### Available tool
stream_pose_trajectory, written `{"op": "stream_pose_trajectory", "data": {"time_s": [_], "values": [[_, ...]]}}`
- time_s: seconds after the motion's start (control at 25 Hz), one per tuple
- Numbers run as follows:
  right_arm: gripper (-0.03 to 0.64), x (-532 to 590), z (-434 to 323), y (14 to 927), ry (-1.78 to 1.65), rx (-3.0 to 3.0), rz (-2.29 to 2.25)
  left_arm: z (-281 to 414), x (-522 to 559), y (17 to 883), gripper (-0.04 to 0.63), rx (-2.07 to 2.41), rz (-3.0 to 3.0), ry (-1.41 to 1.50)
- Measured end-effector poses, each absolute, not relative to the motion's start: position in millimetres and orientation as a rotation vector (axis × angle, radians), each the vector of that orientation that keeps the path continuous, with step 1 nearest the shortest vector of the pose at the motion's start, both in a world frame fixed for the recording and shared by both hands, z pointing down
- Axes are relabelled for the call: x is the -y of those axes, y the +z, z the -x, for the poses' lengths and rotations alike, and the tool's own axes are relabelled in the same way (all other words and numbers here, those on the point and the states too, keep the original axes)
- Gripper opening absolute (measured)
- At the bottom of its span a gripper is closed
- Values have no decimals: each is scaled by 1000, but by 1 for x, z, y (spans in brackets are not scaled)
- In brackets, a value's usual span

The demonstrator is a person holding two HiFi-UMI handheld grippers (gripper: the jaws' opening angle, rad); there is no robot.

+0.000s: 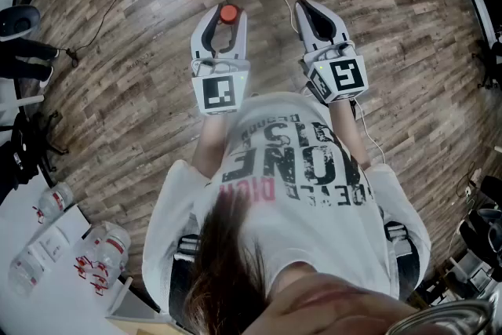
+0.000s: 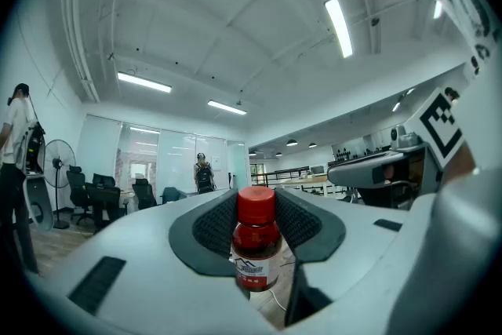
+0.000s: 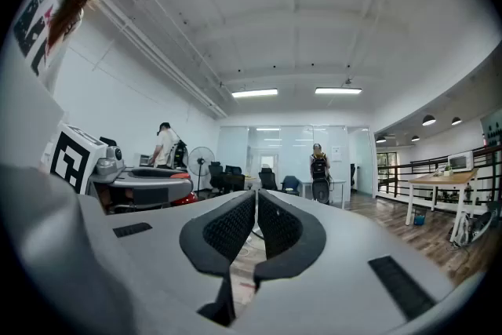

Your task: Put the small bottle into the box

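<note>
the fingers (image 2: 210, 227) of the left gripper (image 1: 227, 15) pinch the small bottle (image 2: 255, 239) by its dark red body, one ribbed pad on either side, with the red cap standing clear above the pads. a hold below the cap, i judge, keeps the bottle upright and leaves its base free to go down into a box first. the gripper points level, so the bottle rides without tipping.

just beside these fingers, the fingers (image 3: 231, 231) of the right gripper (image 1: 304, 8) are pressed together with nothing between them. that hand looks idle, kept level alongside, probably so it stays out of the way.

under both pairs of fingers there is only wooden floor (image 1: 141, 90), no surface, so the bottle seems to be in carry, not yet at its place. well behind the fingers, on the left gripper's side, a white worktop (image 1: 31, 302) bears clear bottles (image 1: 102, 251) with red labels. i cannot make out the box for certain. the bottle is still well apart from that worktop.
</note>
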State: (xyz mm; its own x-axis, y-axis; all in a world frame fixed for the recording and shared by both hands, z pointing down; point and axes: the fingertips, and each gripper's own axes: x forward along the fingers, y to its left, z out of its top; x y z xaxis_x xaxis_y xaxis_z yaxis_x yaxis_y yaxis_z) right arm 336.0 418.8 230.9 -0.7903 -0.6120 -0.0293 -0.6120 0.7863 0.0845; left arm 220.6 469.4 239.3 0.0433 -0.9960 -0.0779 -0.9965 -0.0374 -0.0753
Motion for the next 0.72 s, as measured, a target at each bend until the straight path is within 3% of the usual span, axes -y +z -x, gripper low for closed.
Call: {"op": "stream_pose_trajectory", "data": {"time_s": [0.72], "values": [[9, -423, -323, 236, 129, -2982, 1001, -203, -476, 241, 143, -2115, 2204, 19]]}}
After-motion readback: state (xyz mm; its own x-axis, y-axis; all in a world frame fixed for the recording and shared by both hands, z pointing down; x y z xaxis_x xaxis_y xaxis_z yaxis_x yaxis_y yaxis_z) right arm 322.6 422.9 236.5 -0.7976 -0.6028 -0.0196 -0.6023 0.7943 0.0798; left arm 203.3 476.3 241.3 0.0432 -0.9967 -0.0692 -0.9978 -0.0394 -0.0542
